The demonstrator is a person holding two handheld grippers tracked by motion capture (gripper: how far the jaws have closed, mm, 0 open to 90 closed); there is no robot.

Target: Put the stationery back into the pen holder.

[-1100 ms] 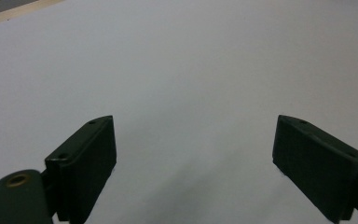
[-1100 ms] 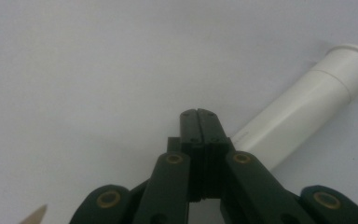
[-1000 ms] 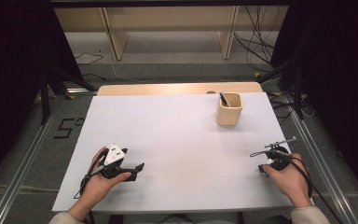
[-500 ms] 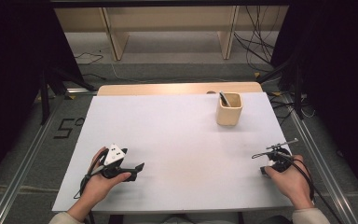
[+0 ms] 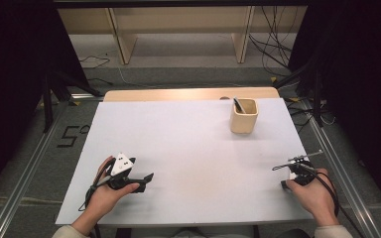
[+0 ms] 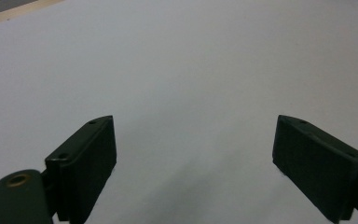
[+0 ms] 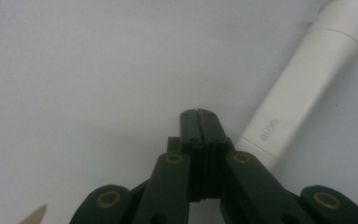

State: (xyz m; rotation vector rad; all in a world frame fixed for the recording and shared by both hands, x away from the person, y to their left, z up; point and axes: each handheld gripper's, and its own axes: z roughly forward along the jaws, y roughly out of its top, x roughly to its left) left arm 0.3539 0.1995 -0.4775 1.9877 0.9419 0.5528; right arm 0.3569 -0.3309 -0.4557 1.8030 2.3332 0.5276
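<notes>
Left hand-held gripper agape; right closed.

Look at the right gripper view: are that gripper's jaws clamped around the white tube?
No: the right gripper has its jaws shut flat against each other, and the white tube lies on the table beside them.

Cup at table's far right, white tube just beside right gripper.
</notes>
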